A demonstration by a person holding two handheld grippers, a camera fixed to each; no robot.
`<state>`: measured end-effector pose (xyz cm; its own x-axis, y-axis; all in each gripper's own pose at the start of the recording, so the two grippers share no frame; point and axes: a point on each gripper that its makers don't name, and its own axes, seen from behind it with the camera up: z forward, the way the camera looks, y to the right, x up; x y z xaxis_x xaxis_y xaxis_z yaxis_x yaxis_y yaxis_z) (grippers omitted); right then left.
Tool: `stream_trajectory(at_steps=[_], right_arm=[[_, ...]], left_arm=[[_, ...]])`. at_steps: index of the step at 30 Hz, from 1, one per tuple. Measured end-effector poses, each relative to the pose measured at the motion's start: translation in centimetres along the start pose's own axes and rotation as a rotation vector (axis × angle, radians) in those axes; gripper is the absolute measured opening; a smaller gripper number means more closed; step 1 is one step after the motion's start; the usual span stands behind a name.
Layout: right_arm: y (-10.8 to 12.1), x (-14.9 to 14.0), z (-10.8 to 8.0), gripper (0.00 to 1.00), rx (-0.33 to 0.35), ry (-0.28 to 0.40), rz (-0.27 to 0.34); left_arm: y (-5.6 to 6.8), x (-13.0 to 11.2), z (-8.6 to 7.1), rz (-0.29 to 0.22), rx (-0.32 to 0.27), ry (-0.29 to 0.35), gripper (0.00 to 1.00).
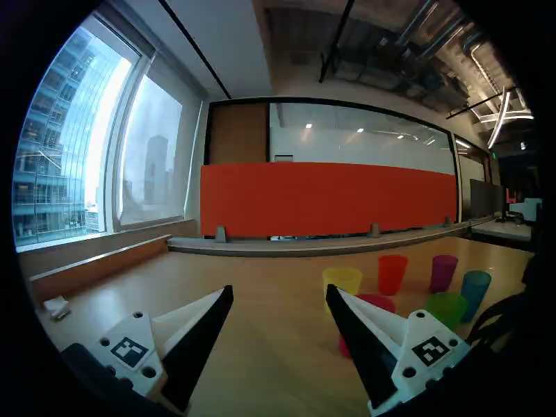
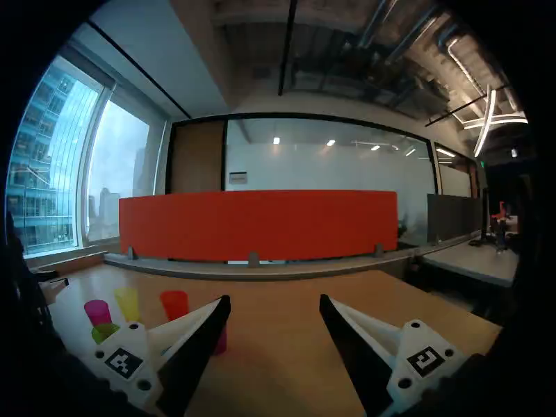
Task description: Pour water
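Both grippers open over the table, cups off to one side!

We had the left gripper (image 1: 278, 292) with its fingers spread wide on nothing, bare table (image 1: 278, 354) between them and the cups (image 1: 392, 272) bunched just right of its right finger. The right gripper (image 2: 273, 300) was spread too, empty, cups at its left, open wood running to the far edge under the orange screen (image 2: 257, 222).

surf: wood tbl (image 1: 278, 333) | on it, clustered: ylw cup (image 1: 342, 279), orange cup (image 1: 392, 272), purple cup (image 1: 443, 271), teal cup (image 1: 475, 290), grn cup (image 1: 445, 306), red cup (image 1: 381, 301)
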<state>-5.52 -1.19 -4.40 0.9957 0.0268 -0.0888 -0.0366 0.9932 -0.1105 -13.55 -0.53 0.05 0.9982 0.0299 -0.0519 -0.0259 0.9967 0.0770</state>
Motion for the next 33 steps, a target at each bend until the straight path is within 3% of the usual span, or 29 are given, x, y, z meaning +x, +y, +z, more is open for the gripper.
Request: stream_trajectory(at_steps=[21,33], right_arm=[[0.2,0.1,0.6,0.99,0.022,0.027,-0.02],[1.0,-0.5,2.4,0.99,0.021,0.058,-0.015]], left_arm=[[0.0,0.0,-0.1,0.001,-0.003,-0.001,1.0],[0.0,0.0,-0.1,0.001,-0.003,-0.001,1.0]])
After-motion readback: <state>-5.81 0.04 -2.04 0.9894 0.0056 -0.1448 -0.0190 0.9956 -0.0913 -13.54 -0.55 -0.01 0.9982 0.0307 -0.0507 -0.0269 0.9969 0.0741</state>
